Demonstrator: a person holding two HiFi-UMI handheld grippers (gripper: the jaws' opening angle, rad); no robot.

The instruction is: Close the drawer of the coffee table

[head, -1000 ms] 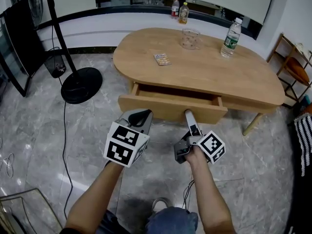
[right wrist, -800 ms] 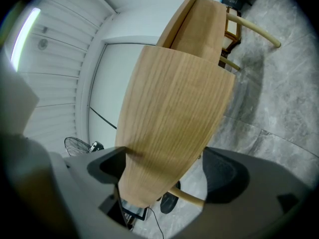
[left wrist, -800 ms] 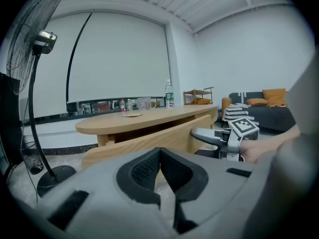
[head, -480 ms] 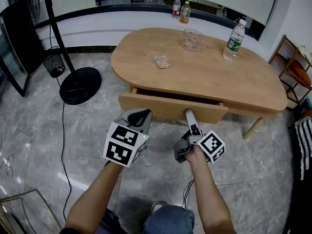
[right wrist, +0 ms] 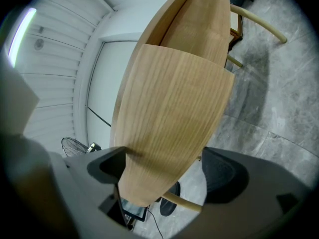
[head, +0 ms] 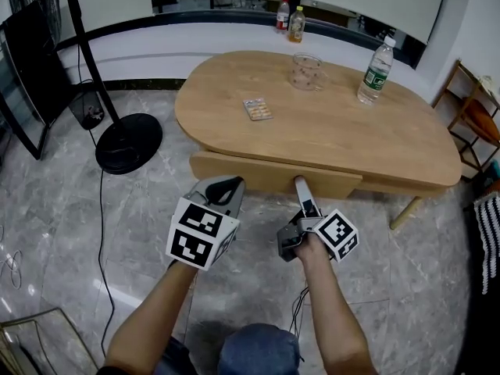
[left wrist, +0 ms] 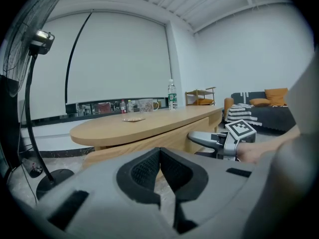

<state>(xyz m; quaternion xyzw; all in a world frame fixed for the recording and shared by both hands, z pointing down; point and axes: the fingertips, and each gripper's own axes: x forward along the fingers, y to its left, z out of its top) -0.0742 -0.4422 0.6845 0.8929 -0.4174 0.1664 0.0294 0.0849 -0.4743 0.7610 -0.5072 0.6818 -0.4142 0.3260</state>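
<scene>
The right gripper (head: 300, 183), jaws apart, seems to touch the coffee table's (head: 336, 123) drawer (head: 258, 171); the left gripper (head: 226, 185) is closed, empty.

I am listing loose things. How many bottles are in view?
3. A water bottle stands on the coffee table; a red-labelled bottle and an orange bottle stand together behind it. Others may be hidden.

Head cam steeply down, L cam low, R cam close-up; all share coffee table (head: 328, 131).
</scene>
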